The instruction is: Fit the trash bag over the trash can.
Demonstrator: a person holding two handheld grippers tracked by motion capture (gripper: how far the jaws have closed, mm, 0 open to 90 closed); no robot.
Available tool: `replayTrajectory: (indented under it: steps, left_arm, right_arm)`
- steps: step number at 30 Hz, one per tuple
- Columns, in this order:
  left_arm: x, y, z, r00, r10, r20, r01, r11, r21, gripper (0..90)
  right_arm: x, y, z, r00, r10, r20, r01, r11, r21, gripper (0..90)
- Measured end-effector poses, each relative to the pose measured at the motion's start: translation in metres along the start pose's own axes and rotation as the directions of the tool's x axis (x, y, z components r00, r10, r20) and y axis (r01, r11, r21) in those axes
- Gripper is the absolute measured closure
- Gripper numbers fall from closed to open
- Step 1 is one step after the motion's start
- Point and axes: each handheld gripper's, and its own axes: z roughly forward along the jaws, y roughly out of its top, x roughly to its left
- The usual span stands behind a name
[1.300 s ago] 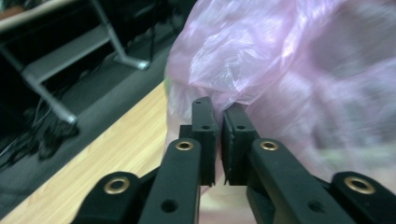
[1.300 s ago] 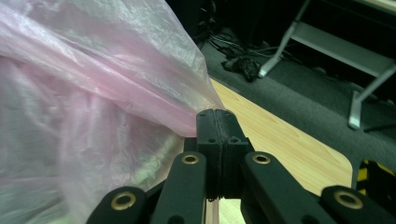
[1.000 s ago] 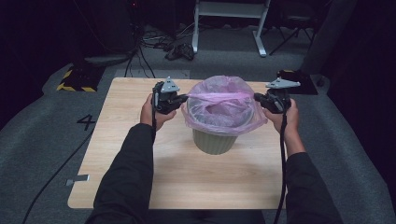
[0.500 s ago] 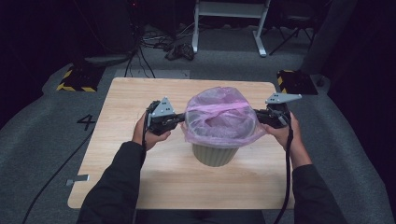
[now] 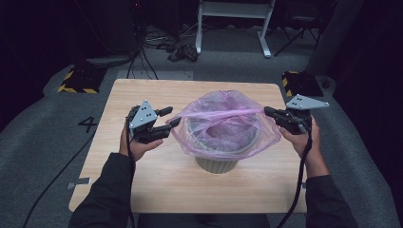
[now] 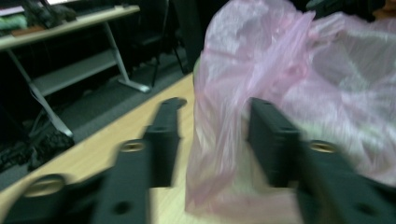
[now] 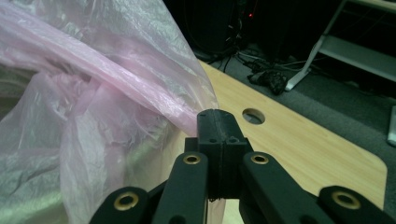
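High view: pink bag (image 5: 223, 121) between tongs (image 5: 170, 121).

The upper wall of the round beige plastic bin (image 5: 217, 164), at the table's centre, is veiled by the translucent pink plastic bag (image 5: 223, 121) draped over its rim; what lies inside cannot be made out through the creased film. In the left gripper view, the bag (image 6: 299, 84) and the black two-jaw left gripper (image 6: 212, 140) are smeared by blur, and the bag is cut off at twelve and three o'clock. In the right gripper view, the bag (image 7: 84, 93) is cropped at nine and twelve o'clock, and whatever film is pinched by the black two-jaw right gripper (image 7: 218, 140) is hidden between its closed jaws.
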Motion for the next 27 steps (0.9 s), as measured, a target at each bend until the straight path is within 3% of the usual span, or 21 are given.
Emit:
replayTrajectory:
  steps: [2, 4, 5, 7, 8, 9, 11, 13, 15, 17, 18, 22, 24, 27]
  left_arm:
    - [-0.006, 0.006, 0.0, 0.9998, 0.018, -0.005, -0.018, 0.9998, -0.007, 34.2]
    - [-0.01, 0.012, 0.002, 0.9981, 0.039, 0.049, -0.039, 0.9992, -0.005, 28.0]
    - [-0.012, 0.014, 0.003, 0.9977, 0.049, 0.047, -0.05, 0.9987, 0.007, 25.8]
    - [-0.013, 0.018, 0.009, 0.9952, 0.063, 0.075, -0.066, 0.9969, 0.042, 25.3]
    - [-0.013, 0.019, 0.012, 0.9957, 0.064, 0.067, -0.067, 0.9963, 0.054, 26.5]
    - [-0.012, 0.021, 0.015, 0.9963, 0.068, 0.052, -0.071, 0.9949, 0.072, 30.7]
    - [-0.008, 0.024, 0.019, 0.994, 0.084, 0.07, -0.091, 0.9915, 0.094, 43.5]
    - [-0.004, 0.025, 0.024, 0.9926, 0.107, 0.058, -0.113, 0.9858, 0.124, 56.1]
    - [0.003, 0.027, 0.031, 0.9922, 0.12, 0.034, -0.124, 0.9836, 0.131, 68.3]
    - [0.008, 0.028, 0.037, 0.9932, 0.106, 0.048, -0.112, 0.9843, 0.137, 78.6]
    - [0.01, 0.028, 0.04, 0.9923, 0.119, 0.033, -0.122, 0.9831, 0.136, 82.7]
    - [0.02, 0.028, 0.054, 0.9972, 0.072, 0.019, -0.074, 0.9894, 0.125, 89.5]
    - [0.024, 0.025, 0.064, 0.9981, 0.06, -0.008, -0.059, 0.9868, 0.151, 89.8]
    - [0.029, 0.02, 0.077, 0.9995, 0.03, -0.006, -0.029, 0.9849, 0.171, 89.9]
  right_arm:
    - [0.001, 0.004, -0.001, 1.0, -0.001, -0.008, 0.001, 1.0, -0.024, 90.0]
    - [0.003, 0.009, 0.0, 0.9999, -0.008, -0.013, 0.007, 0.999, -0.033, 90.0]
    - [0.004, 0.012, 0.001, 0.9998, -0.013, -0.016, 0.012, 0.999, -0.04, 90.0]
    - [0.007, 0.016, 0.003, 0.9995, -0.02, -0.023, 0.02, 0.999, -0.035, 90.0]
    - [0.007, 0.018, 0.004, 0.9992, -0.027, -0.029, 0.026, 0.999, -0.035, 90.0]
    - [0.008, 0.019, 0.005, 0.9988, -0.037, -0.031, 0.036, 0.999, -0.035, 90.0]
    - [0.007, 0.021, 0.007, 0.9981, -0.051, -0.035, 0.05, 0.998, -0.032, 90.0]
    - [0.005, 0.022, 0.009, 0.998, -0.048, -0.041, 0.047, 0.998, -0.03, 90.0]
    - [0.001, 0.023, 0.012, 0.9983, -0.045, -0.037, 0.045, 0.999, -0.009, 90.0]
    - [-0.003, 0.021, 0.017, 0.999, -0.032, -0.033, 0.032, 0.999, 0.008, 90.0]
    - [-0.006, 0.021, 0.019, 0.9993, -0.025, -0.026, 0.026, 0.999, 0.019, 90.0]
    - [-0.014, 0.017, 0.031, 0.9998, 0.005, -0.019, -0.003, 0.999, 0.054, 90.0]
    - [-0.018, 0.014, 0.039, 0.9995, 0.026, -0.016, -0.025, 0.997, 0.074, 90.0]
    - [-0.021, 0.011, 0.047, 0.9994, 0.031, -0.012, -0.03, 0.994, 0.103, 90.0]
